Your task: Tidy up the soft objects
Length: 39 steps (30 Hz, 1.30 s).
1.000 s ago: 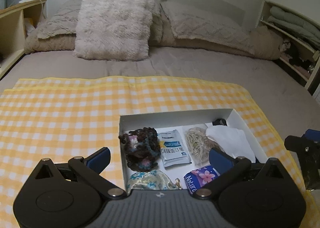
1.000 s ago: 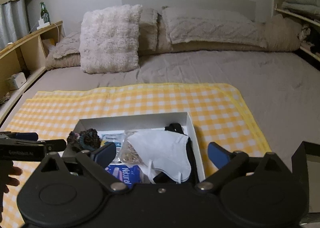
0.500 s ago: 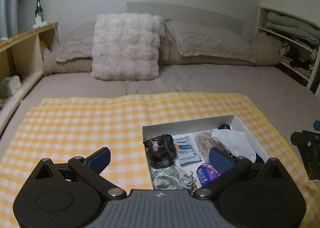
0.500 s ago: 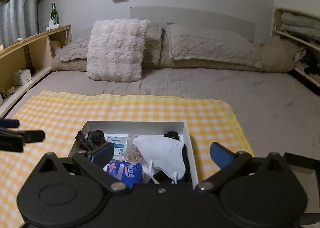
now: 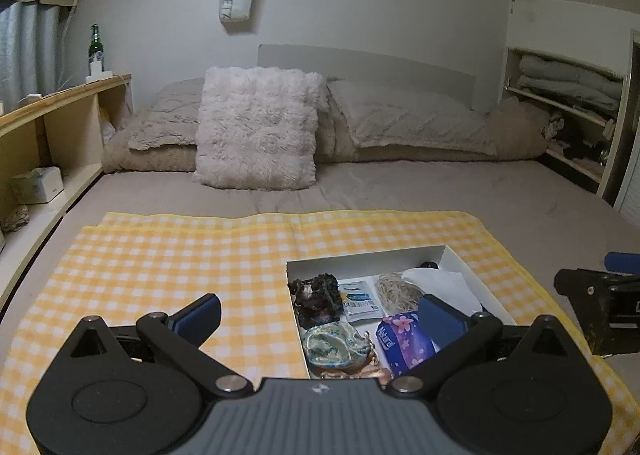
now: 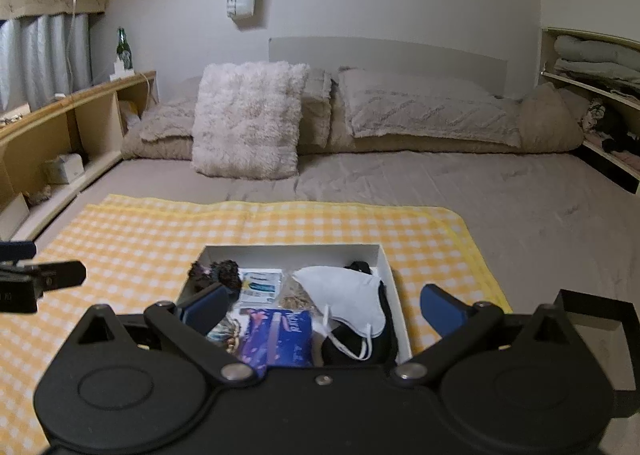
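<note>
Grey bed (image 5: 420,191) filling the room, fluffy white cushion (image 5: 256,127) propped against the pillows at its head

Yellow checked cloth (image 5: 160,267) spread over the near half of the bed

Shallow white box (image 5: 360,255) lying on the cloth, right of its middle, open at the top

Inside the box: white face mask (image 6: 344,291) at the right, draped over something black; purple tissue pack (image 5: 404,339) at the near side; patterned fabric pouch (image 5: 332,343) in the near left corner; dark knitted bundle (image 5: 318,297) in the far left; small white-and-blue sachet (image 5: 360,299) and a clump of pale rubber bands (image 5: 396,291) between bundle and mask

Left gripper (image 5: 320,315) hovering above the near edge of the box, fingers (image 5: 200,313) spread wide, nothing between them

Right gripper (image 6: 324,307) likewise above the box's near edge, fingers (image 6: 442,305) spread wide, empty, well clear of the mask and the pack
</note>
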### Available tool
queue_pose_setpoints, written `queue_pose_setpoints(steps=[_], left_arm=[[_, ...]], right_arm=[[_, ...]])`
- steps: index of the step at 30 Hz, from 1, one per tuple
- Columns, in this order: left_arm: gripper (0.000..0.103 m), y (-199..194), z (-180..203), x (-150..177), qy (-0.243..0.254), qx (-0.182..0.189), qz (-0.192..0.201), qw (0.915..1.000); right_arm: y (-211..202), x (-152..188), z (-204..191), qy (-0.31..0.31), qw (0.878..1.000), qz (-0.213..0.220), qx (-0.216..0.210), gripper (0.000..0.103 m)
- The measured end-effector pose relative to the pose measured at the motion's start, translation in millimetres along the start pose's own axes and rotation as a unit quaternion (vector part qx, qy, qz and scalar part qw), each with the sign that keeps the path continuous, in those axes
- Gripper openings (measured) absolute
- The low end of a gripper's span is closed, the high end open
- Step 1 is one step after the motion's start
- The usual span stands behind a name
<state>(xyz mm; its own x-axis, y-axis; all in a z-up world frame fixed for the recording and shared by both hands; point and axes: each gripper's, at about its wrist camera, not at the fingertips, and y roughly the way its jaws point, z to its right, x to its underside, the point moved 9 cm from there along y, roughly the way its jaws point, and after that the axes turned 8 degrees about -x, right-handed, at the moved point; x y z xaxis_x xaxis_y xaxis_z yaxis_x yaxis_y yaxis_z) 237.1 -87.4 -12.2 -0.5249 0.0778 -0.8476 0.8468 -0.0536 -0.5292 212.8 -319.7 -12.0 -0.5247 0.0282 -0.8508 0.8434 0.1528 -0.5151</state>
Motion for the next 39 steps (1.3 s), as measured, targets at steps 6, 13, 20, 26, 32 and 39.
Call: queue_pose_setpoints(steps=[6, 13, 20, 26, 32, 39], left_arm=[[0.103, -28, -11, 10, -0.009, -0.023, 0.024, 0.9994], [0.103, -53, -16, 26, 0.001, -0.026, 0.038, 0.9989], [0.103, -68, -15, 44, 0.020, -0.035, 0.049, 0.9980], [0.103, -76, -18, 54, 0.014, -0.041, 0.051, 0.9978], [0.103, -80, -20, 61, 0.012, -0.041, 0.050, 0.9978], [0.103, -81, -19, 62, 0.013, -0.043, 0.052, 0.9976]], right_arm=[[-19, 11, -17, -0.023, 1.000, 0.013, 0.003, 0.103], [-46, 27, -31, -0.023, 0.999, 0.032, -0.008, 0.103], [-65, 43, -42, -0.032, 0.998, 0.049, 0.003, 0.103], [-73, 53, -45, -0.043, 0.998, 0.053, 0.018, 0.103], [-79, 55, -42, -0.041, 0.997, 0.059, 0.026, 0.103], [-80, 54, -40, -0.038, 0.997, 0.060, 0.028, 0.103]])
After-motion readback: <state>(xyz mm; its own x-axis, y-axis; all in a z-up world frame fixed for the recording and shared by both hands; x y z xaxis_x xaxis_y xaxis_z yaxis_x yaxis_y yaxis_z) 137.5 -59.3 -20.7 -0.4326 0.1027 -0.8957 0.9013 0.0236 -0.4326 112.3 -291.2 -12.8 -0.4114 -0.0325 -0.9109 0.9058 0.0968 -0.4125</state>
